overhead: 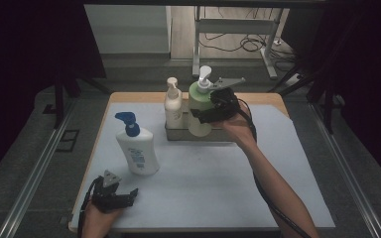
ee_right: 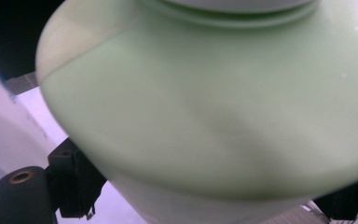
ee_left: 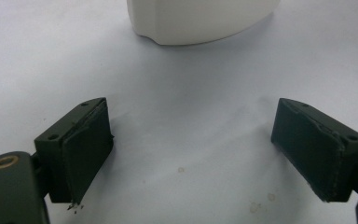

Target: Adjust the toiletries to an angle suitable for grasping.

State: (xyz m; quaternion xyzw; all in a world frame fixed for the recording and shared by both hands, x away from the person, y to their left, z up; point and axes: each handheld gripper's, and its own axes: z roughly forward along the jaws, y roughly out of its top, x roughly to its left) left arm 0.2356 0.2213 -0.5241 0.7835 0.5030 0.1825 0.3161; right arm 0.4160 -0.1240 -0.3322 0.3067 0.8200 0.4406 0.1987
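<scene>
In the high view the right gripper (overhead: 204, 115) grasps the green bottle (overhead: 199, 111), which stands upright in the grey tray (overhead: 174, 134) near the table's far edge, long axis vertical, white pump spout pointing to the right. A cream bottle (overhead: 173, 106) stands just beside it in the tray. The left gripper (overhead: 129, 197) rests near the front edge, close to a white bottle (overhead: 138, 148) with a blue pump. In the left gripper view the jaws stand wide apart over bare white table (ee_left: 186, 116), nothing between them. In the right gripper view the green bottle (ee_right: 214, 116) sits between the jaws, pressed from both sides.
</scene>
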